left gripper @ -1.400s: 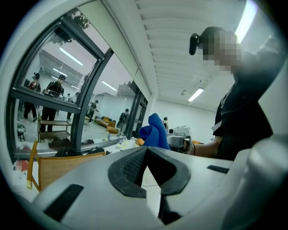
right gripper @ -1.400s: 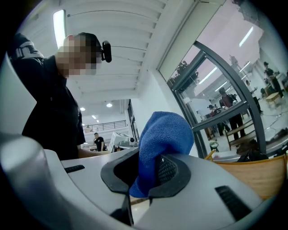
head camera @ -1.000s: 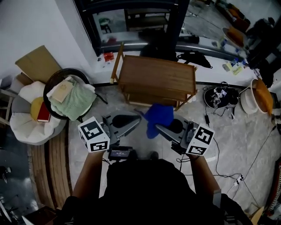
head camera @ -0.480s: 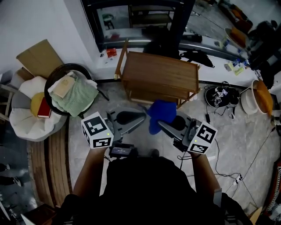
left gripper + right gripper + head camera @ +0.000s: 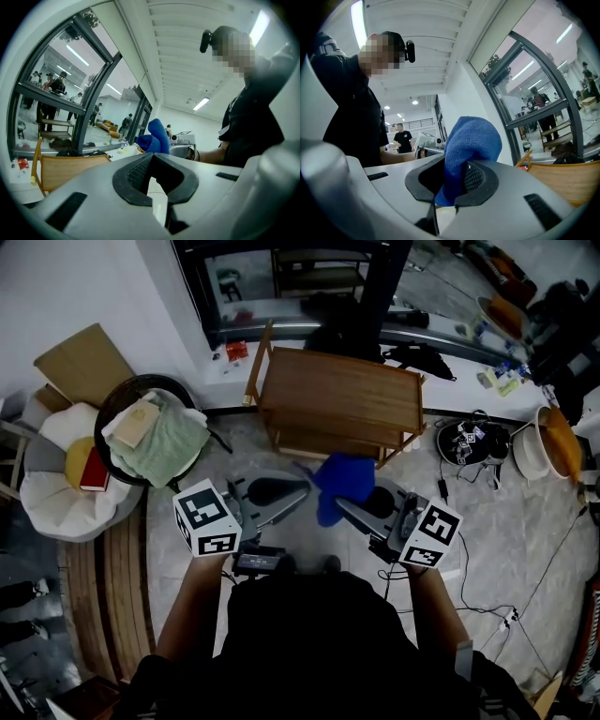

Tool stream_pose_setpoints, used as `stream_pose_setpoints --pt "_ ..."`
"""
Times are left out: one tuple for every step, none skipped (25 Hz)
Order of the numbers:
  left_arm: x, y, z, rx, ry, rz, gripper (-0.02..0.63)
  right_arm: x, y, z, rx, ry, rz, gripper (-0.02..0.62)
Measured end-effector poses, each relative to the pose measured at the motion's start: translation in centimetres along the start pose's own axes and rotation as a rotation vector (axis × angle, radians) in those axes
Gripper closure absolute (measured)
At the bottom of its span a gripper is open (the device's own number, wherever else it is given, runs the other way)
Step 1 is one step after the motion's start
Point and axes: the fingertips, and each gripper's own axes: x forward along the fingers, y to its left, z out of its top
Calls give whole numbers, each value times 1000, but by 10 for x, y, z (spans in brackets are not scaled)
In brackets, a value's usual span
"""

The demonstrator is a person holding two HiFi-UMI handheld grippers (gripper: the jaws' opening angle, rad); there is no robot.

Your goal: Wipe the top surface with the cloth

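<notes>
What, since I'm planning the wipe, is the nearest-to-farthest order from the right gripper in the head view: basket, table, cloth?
1. Cloth: clamped in the right gripper itself, at its tip.
2. Table: just ahead of the gripper.
3. Basket: far off to the left, beyond the left gripper.

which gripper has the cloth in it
The right gripper, at the head view's right: its fingers are clamped on the blue cloth. The left gripper has its fingers together with nothing between them.
</notes>
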Motion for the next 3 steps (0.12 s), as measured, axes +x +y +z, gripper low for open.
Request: stream_pose_setpoints --pt "-1 -1 -1 2 2 1 600 0 1 -1 0 0 -3 532" --pt "-1 -3 -1 4 3 3 600 -1 2 -2 0 0 -6 532" --pt "-2 -4 -2 7 5 5 600 -2 3 -2 0 0 -9 532"
